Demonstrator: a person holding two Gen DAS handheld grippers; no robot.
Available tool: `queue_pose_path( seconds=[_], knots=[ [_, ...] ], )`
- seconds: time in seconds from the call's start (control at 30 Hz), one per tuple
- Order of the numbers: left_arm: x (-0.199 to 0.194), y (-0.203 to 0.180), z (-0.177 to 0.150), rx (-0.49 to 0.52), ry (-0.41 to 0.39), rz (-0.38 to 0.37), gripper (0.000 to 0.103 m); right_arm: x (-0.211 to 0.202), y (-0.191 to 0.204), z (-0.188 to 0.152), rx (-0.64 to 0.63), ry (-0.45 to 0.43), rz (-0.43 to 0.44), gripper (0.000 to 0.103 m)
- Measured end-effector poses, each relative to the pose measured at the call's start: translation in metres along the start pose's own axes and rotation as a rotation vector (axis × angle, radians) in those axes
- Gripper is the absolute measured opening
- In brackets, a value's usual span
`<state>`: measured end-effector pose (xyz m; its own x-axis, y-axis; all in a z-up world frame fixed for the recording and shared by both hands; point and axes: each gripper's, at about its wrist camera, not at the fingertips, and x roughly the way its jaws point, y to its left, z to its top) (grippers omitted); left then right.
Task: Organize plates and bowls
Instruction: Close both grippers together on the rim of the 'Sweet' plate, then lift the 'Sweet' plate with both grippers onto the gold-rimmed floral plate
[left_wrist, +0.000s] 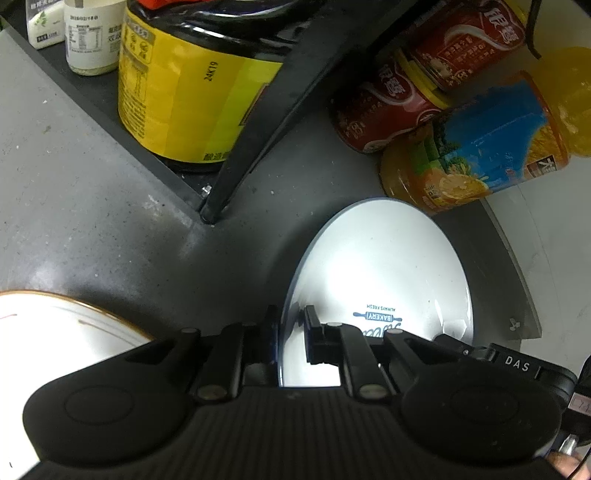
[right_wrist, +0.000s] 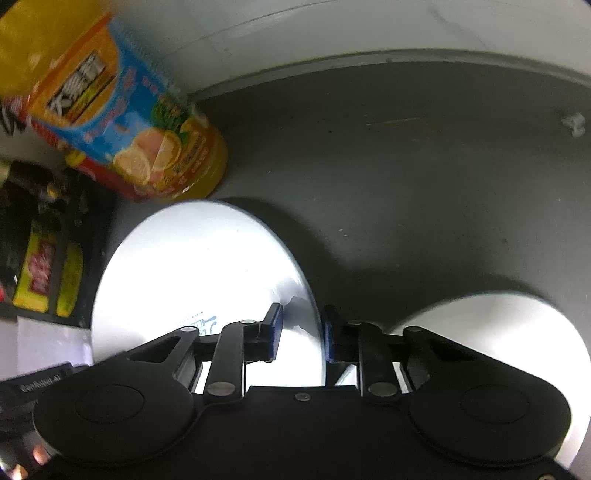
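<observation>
While the white plate (left_wrist: 384, 266) with the blue "BAKERY" print lies flat on the dark grey table (left_wrist: 110, 221), its left rim is clamped between the fingers of the left gripper (left_wrist: 291, 332), and its right rim (right_wrist: 310, 317) is seen between the blue-padded fingers of the right gripper (right_wrist: 303, 332), closed in on it, though contact on both pads cannot be told. A gold-rimmed white dish (left_wrist: 62, 325) is seen at the near left and a second white dish (right_wrist: 498, 325) at the near right. Beyond the plate, an orange juice bottle (left_wrist: 480, 147), two red cans (left_wrist: 424, 85) and a dark jug with a yellow label (left_wrist: 184, 92) are found.
</observation>
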<state>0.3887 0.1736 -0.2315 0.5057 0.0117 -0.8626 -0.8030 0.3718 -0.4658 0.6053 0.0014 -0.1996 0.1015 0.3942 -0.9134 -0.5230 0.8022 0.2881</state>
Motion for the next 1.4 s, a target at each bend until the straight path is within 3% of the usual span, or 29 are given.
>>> queue_pose_path(
  seconds=[0.47, 1.03, 1.4],
  knots=[
    [-0.036, 0.002, 0.005, 0.091, -0.040, -0.023, 0.010, -0.046, 0.004, -0.027, 0.034, -0.097, 0.051, 0.005],
    [-0.099, 0.028, -0.006, 0.178, -0.042, -0.081, 0.009, -0.098, 0.037, -0.084, 0.090, -0.203, 0.057, 0.006],
    [-0.136, 0.070, -0.003, 0.211, -0.057, -0.056, 0.009, -0.103, 0.076, -0.127, 0.094, -0.237, 0.094, 0.006]
  ],
)
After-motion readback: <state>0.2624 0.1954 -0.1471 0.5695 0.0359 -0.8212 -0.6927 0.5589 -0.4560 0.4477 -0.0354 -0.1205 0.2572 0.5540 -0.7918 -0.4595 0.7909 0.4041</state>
